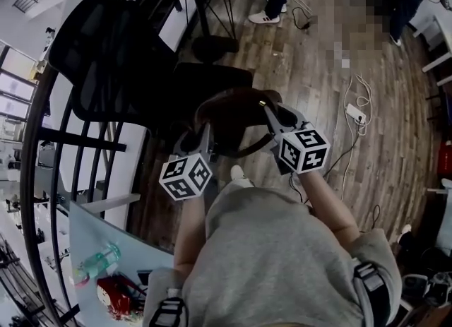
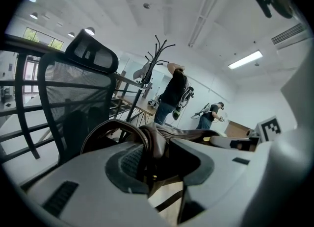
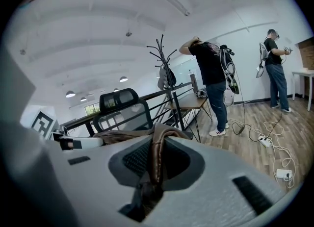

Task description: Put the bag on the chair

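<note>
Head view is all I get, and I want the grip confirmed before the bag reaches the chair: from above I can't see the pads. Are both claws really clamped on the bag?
Observer: The left gripper view shows the left claw pinching a thick brown fold of the bag between its pads.
Operator: And the right one?
Observer: The right gripper view shows the right claw shut on a thin brown strip of the bag, which rises out from between its pads.
</note>
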Demonstrator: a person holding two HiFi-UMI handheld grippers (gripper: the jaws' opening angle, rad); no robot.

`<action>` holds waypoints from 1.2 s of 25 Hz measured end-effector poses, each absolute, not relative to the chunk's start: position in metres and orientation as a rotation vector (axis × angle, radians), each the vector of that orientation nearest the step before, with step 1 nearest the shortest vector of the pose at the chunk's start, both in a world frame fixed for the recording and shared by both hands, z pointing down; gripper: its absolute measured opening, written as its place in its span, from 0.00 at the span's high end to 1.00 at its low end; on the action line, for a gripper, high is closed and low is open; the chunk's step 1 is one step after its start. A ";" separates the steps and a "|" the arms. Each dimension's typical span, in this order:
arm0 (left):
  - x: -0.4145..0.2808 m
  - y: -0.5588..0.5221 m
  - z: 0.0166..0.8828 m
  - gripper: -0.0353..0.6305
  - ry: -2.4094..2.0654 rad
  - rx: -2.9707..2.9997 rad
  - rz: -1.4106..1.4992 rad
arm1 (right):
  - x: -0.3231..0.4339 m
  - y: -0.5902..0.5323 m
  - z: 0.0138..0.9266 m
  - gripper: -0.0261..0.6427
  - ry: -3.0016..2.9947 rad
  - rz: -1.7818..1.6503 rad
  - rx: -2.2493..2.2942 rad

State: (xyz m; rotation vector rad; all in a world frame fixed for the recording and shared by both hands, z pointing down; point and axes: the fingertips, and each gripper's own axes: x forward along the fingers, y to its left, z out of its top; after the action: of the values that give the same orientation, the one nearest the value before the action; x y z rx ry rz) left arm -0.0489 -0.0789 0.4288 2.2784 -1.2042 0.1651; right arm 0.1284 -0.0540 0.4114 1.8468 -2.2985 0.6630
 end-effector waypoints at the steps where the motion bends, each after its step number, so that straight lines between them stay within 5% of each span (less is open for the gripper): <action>1: -0.053 -0.086 0.429 0.76 -1.205 2.276 0.164 | 0.124 -0.062 0.411 0.90 -2.300 0.661 1.843; 30: -0.128 -0.182 0.483 0.76 -1.443 2.059 0.159 | 0.044 -0.203 0.461 0.90 -2.414 0.678 1.496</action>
State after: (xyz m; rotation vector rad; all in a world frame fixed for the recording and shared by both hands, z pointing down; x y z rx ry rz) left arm -0.1276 -0.1821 0.4827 2.0589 -1.4429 0.1587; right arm 0.0439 -0.2030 0.4609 1.4957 -2.4137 0.6781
